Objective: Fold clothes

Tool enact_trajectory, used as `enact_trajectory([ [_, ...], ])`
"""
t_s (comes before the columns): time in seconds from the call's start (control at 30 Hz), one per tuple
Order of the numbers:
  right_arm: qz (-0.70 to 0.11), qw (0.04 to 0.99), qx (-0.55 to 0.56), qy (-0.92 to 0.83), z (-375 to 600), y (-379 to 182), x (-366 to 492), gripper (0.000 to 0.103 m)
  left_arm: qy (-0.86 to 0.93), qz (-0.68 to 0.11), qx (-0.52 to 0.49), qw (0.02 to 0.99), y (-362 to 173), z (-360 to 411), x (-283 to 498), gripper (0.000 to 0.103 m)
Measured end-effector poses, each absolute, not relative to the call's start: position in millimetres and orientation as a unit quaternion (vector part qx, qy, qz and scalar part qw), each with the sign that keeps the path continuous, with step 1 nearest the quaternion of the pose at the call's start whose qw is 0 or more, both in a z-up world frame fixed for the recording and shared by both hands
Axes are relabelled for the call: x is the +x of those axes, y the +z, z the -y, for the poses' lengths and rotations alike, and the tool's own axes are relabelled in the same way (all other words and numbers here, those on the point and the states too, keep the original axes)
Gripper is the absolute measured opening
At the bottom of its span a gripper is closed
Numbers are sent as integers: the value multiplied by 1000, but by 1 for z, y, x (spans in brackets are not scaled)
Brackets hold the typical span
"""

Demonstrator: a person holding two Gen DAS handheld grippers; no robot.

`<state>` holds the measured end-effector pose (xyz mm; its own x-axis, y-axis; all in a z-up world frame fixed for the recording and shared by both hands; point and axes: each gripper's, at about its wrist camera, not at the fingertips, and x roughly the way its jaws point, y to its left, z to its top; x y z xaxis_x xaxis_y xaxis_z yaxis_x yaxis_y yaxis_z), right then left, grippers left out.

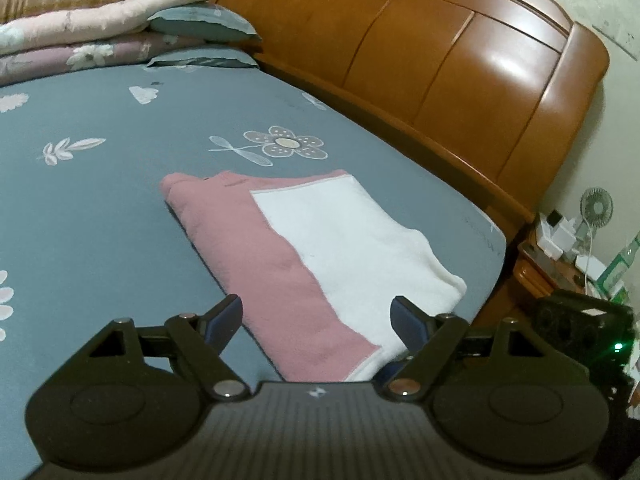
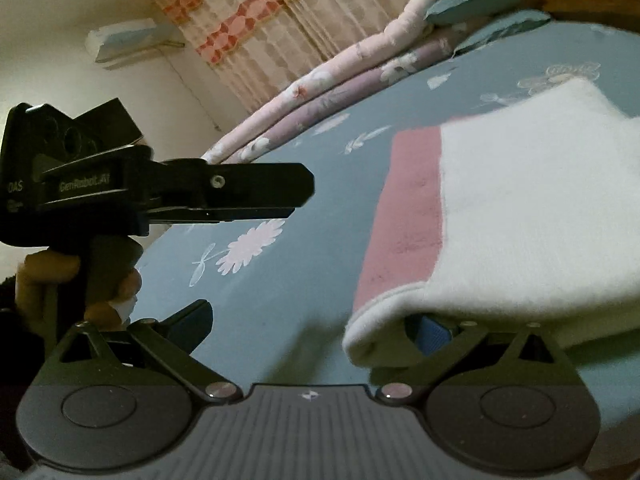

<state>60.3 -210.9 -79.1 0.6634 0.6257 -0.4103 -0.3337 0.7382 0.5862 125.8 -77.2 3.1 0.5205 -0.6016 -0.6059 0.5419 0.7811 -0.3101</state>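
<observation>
**Folded garment on bed, both jaws spread**

Left wrist view: Your left gripper (image 1: 318, 322) points down over the near edge of the folded pink-and-white garment (image 1: 304, 248). Its jaws stand wide, with nothing pressed between them; the near corner of the garment lies in the gap, and neither pad touches it. The garment lies flat on the grey-blue flowered bed sheet (image 1: 100, 184), near the bed's right edge, white panel toward the wooden headboard (image 1: 460, 68), pink band on the left. Folded quilts (image 1: 80, 36) and 2 pillows (image 1: 204, 24) are stacked at the far side of the bed. A nightstand (image 1: 532, 272) with a small fan (image 1: 596, 204) sits past the bed's corner. The dark body of the right gripper shows at the right edge.

Right wrist view: Your right gripper (image 2: 316, 324) sits low at the sheet (image 2: 280, 300). Its jaws are spread wide. The right finger (image 2: 434, 332) is tucked under the garment's rolled white edge (image 2: 384, 320), cloth draped over it; the left finger (image 2: 192, 320) is clear of the cloth. No pinch is visible. The garment (image 2: 520, 208) fills the right half of the view. The left gripper (image 2: 224, 192) is seen from the side, held by a hand (image 2: 80, 276), apart from the garment. A curtain (image 2: 272, 28) hangs behind.
</observation>
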Motion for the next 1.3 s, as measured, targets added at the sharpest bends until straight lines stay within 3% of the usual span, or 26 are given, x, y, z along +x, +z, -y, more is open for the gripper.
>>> enact_trajectory([
  [0.37, -332, 862, 258, 284, 204, -80, 76, 103, -325, -381, -54, 864, -13, 70, 135, 81],
  [0.67, -370, 861, 206, 282, 212, -82, 40, 103, -339, -382, -40, 859, -16, 75, 135, 81],
  [0.93, -286, 939, 37, 185, 239, -25, 22, 103, -411, -346, -13, 843, -13, 111, 134, 81],
  [1.07, -283, 948, -60, 134, 238, -35, 47, 103, -420, -349, -21, 837, -20, 126, 146, 81],
  [1.17, -329, 936, -47, 114, 242, -63, 65, 103, -405, -382, -37, 830, -38, 126, 159, 81],
  [1.3, -305, 945, -24, 113, 248, -77, 56, 103, -411, -401, -65, 816, -57, 113, 164, 81],
])
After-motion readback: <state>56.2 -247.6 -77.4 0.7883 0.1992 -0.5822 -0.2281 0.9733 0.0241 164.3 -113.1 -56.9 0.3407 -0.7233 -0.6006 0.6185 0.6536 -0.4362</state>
